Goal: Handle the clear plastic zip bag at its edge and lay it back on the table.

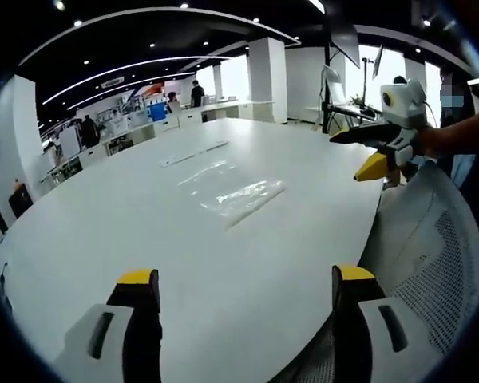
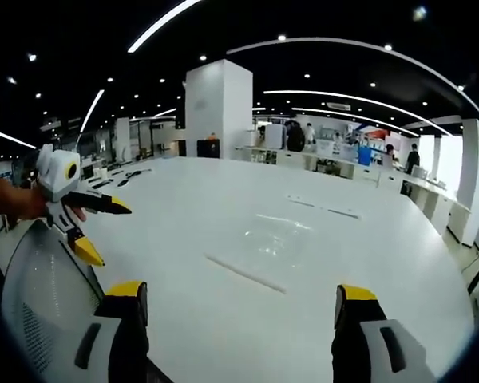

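The clear zip bag [image 1: 231, 194] lies flat out in the middle of the white bench [image 1: 104, 231], well away from both grippers. Being thin, limp and see-through, it could easily slide or crumple if a finger pushes its edge instead of pinching it. The left gripper [image 1: 247, 291] has its fingers spread wide, holding nothing. The right gripper [image 2: 243, 303] is likewise wide apart and empty, above a mesh chair [image 2: 44, 295].

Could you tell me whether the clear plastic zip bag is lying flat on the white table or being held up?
Lying flat: the clear plastic zip bag rests spread on the white table, with both open grippers away from it.
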